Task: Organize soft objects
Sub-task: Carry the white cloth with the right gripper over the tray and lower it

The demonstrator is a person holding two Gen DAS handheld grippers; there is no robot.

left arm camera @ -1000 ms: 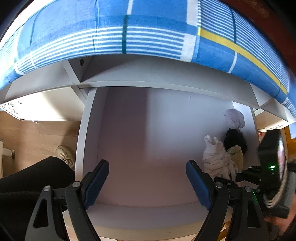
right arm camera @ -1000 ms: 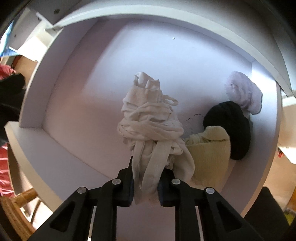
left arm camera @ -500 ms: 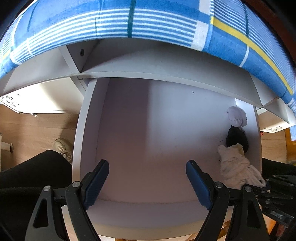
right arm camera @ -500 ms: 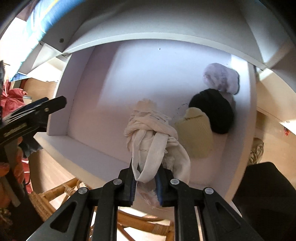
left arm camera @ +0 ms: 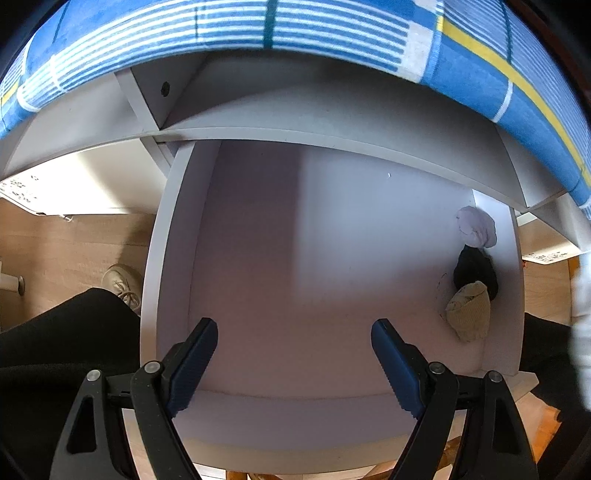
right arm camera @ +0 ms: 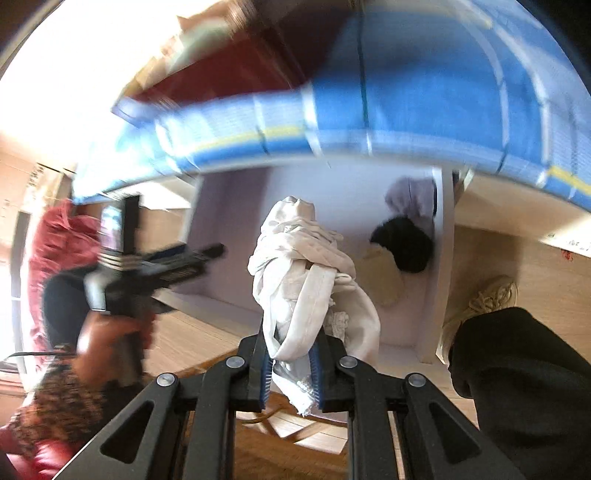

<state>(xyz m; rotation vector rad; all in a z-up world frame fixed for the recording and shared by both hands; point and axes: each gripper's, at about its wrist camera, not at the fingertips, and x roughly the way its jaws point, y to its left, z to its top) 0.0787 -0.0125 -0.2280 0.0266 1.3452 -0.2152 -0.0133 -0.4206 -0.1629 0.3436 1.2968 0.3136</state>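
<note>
Right gripper [right arm camera: 290, 363] lifted clear, clamping white cloth [right arm camera: 306, 273] | left gripper [left arm camera: 293, 363] open

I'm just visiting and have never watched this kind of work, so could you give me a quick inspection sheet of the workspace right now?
Surface: white drawer, pulled open, floor mostly bare.
Job's things: pale bundle, black bundle and tan bundle along the drawer's right wall; cream cloth held above.
Clutter: nothing seen.
Grippers: left gripper open, empty; right gripper shut on the cream cloth.
Cables: nothing seen.
Surroundings: blue plaid bedding, wood floor, shoe.
</note>
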